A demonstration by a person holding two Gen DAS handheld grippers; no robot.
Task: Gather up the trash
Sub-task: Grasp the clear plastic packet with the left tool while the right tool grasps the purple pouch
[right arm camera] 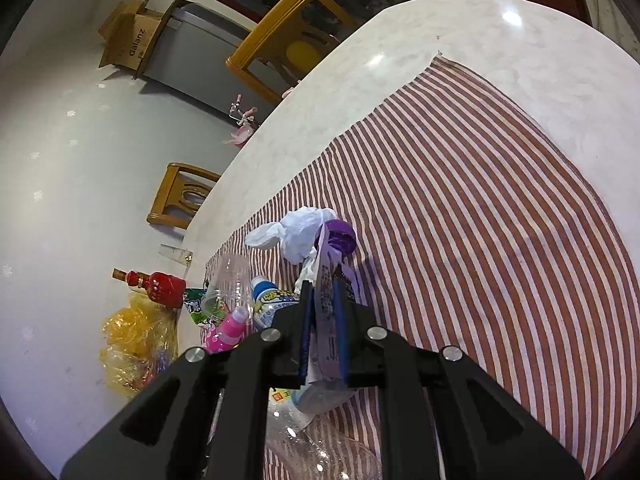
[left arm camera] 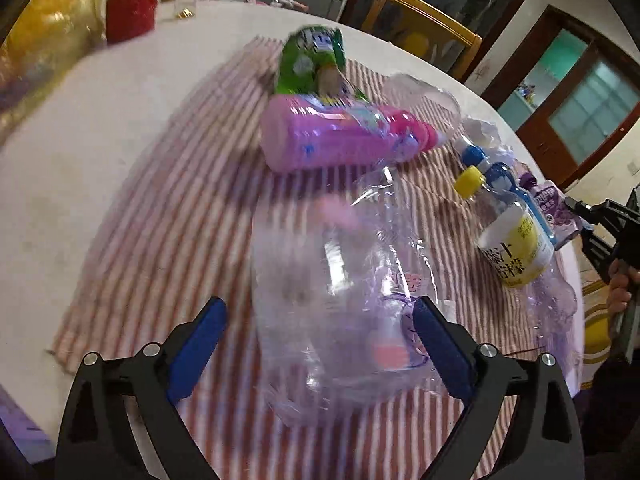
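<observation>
Trash lies on a red-striped cloth [left arm camera: 140, 240] on a round table. My left gripper [left arm camera: 320, 312] is open, its blue fingers on either side of a crumpled clear plastic bottle [left arm camera: 336, 300] without closing on it. Beyond lie a pink bottle [left arm camera: 340, 136], a green wrapper [left arm camera: 312, 60], a yellow-capped bottle [left arm camera: 516, 240] and a blue-capped bottle [left arm camera: 504, 176]. My right gripper [right arm camera: 323, 292] is shut on a purple-capped drink pouch [right arm camera: 332, 256], held over the cloth [right arm camera: 480, 220]; it also shows in the left wrist view [left arm camera: 588, 216]. A white crumpled tissue [right arm camera: 296, 232] lies beside the pouch.
A red bottle [left arm camera: 130, 12] and a yellow plastic bag [left arm camera: 52, 40] stand at the table's far side; they also show in the right wrist view, bottle [right arm camera: 160, 286] and bag [right arm camera: 136, 340]. Wooden chairs [right arm camera: 288, 52] ring the table. A cardboard box [right arm camera: 128, 36] sits on a grey cabinet.
</observation>
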